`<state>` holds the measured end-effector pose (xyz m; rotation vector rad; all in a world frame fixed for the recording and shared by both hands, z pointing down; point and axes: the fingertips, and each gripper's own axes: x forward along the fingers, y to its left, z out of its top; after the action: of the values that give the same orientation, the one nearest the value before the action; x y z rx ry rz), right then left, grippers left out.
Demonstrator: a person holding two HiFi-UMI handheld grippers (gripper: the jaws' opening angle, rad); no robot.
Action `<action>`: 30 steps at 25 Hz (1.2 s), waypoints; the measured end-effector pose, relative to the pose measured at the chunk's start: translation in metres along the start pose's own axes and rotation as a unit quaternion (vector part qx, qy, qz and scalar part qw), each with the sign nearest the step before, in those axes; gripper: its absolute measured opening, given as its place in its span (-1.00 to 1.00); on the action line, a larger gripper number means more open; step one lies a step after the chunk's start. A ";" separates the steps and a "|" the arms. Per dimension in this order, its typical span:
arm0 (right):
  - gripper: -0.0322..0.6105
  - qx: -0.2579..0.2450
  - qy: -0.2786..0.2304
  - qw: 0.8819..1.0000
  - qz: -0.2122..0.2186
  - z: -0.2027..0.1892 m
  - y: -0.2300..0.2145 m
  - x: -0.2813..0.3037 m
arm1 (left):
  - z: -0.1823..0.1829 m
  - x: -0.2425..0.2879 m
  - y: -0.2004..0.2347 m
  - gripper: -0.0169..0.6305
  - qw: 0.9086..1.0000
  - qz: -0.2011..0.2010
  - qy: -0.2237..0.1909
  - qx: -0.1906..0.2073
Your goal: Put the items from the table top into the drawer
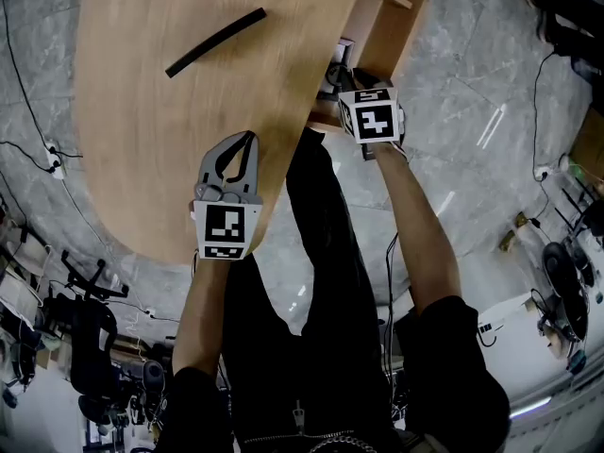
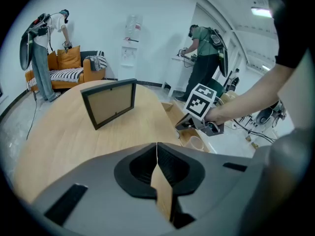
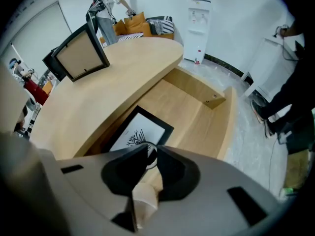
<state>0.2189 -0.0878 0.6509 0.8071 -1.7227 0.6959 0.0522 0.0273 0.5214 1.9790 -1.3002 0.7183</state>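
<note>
Right gripper view | right gripper jaws slightly parted, cup between, upright, mouth up, in drawer | left gripper closed, empty

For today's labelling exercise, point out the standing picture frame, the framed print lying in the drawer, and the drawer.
standing picture frame (image 2: 109, 103): left gripper view, its brown middle panel.
framed print (image 3: 140, 132): right gripper view, its white sheet.
drawer (image 3: 197, 90): right gripper view, its far wooden wall.

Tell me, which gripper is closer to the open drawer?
Right. The right gripper points down over the drawer. The left gripper hangs over the table edge, off to the drawer's side.
</note>
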 end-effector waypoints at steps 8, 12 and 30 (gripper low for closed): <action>-0.84 0.010 -0.059 0.998 -0.019 0.014 0.006 -0.040 | 0.003 -0.017 0.009 -0.90 1.000 0.003 -0.009 0.009; -0.85 -0.009 -0.102 0.995 0.008 0.032 0.024 -0.062 | 0.001 -0.027 0.016 -0.90 1.000 0.011 -0.014 0.007; -0.78 -0.283 -0.225 0.932 0.022 0.154 0.119 -0.141 | -0.030 -0.087 0.049 -0.90 0.997 0.062 -0.041 -0.033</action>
<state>0.0670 -0.1111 0.4660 0.5395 -2.2089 0.0074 -0.0270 0.0853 0.4871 1.9062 -1.4874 0.6500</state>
